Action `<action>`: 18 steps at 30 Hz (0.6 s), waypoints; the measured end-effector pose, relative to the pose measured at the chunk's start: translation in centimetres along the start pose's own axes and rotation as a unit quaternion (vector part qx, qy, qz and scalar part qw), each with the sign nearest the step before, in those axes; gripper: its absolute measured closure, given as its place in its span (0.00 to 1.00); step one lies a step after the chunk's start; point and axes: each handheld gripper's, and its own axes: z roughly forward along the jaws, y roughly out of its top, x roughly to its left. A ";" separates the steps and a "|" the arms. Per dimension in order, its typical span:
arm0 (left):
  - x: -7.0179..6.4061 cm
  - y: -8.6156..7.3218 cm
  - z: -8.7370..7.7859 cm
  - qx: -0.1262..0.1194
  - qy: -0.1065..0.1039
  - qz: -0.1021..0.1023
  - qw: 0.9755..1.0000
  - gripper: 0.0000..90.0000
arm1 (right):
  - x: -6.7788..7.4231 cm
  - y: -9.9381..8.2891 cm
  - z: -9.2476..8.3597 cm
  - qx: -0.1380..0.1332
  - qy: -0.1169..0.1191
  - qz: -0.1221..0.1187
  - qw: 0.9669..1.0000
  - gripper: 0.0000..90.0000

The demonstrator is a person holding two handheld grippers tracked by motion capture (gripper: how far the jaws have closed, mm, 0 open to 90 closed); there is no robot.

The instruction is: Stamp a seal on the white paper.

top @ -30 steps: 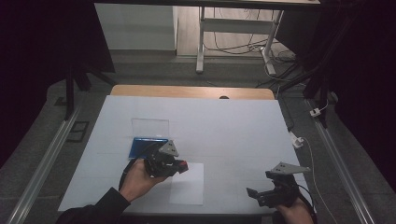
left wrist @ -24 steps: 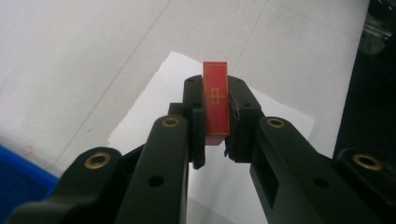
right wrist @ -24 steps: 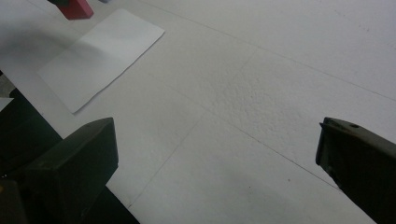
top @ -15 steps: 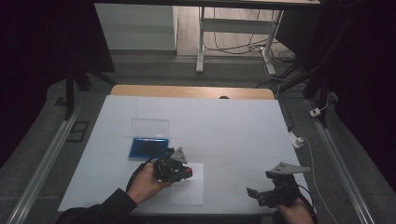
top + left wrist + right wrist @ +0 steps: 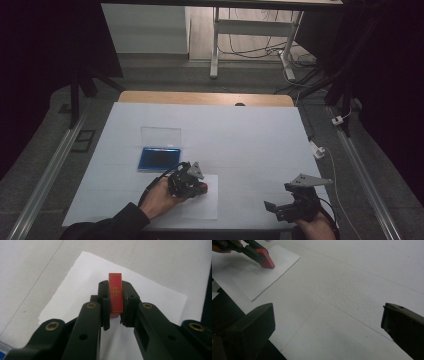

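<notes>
Red stamp (image 5: 115, 293) sits pinched in the left tool (image 5: 115, 308), its face at the paper sheet (image 5: 75, 290) just beneath, so inking looks done and pressing remains, while the right tool (image 5: 327, 325) waits spread, well apart.

Counts: two grippers, left gripper (image 5: 197, 186) and right gripper (image 5: 280, 209). One red stamp block (image 5: 115, 294). One sheet of paper (image 5: 206, 204). One blue ink-pad case (image 5: 160, 158), lid open. One table (image 5: 250, 135).
</notes>
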 end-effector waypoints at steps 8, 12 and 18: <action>1.0 -0.7 0.2 -0.024 -0.034 -0.026 0.999 0.89 | 0.0 0.0 0.0 0.002 -0.001 -0.003 1.000 0.00; 1.4 -0.9 0.3 -0.031 -0.046 -0.034 0.998 0.89 | 0.1 0.0 0.0 0.003 -0.001 -0.003 1.000 0.00; 0.3 -0.8 0.2 -0.021 -0.011 -0.008 1.000 0.89 | 0.1 0.0 0.1 0.003 0.000 -0.003 1.000 0.00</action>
